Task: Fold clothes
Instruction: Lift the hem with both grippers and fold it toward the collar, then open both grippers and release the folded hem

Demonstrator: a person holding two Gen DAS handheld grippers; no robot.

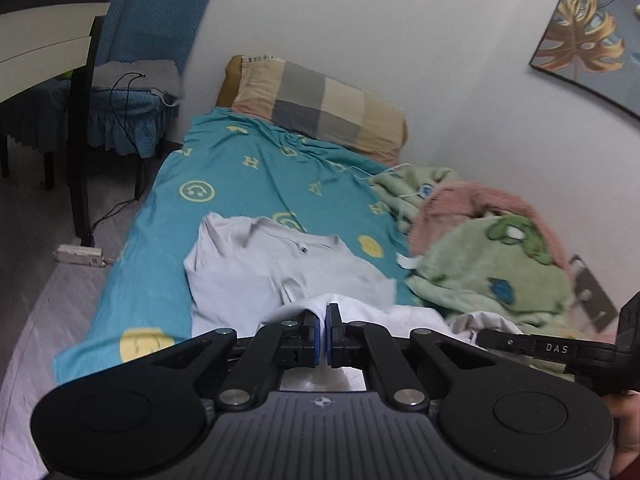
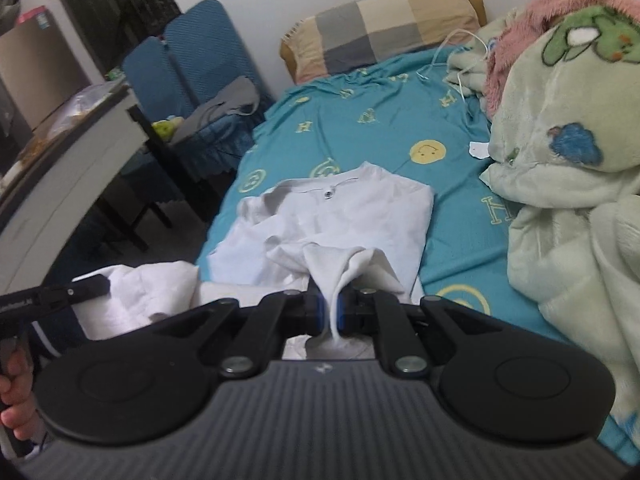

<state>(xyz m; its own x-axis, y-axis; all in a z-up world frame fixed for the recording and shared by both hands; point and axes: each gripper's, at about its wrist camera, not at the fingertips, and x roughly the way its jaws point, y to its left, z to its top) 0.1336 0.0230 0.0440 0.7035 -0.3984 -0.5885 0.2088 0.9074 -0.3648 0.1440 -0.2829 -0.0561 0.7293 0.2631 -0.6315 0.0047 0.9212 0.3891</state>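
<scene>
Jaws of the left gripper (image 1: 323, 334) are clenched on the near hem of the white shirt (image 1: 280, 268), which lies collar-away on the teal bedsheet (image 1: 248, 168); thin and limp, it should drape from any pinch, so hem corners look the best hold. From the right wrist, the right gripper (image 2: 329, 312) pinches a bunched fold of that pale, one-buttoned, creased shirt (image 2: 352, 216).

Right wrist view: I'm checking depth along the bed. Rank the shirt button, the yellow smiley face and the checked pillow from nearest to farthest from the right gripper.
1. Shirt button: on the collar, straight ahead of the right gripper.
2. Yellow smiley face: on the sheet, farther up and right.
3. Checked pillow: at the bed's head by the wall.
</scene>
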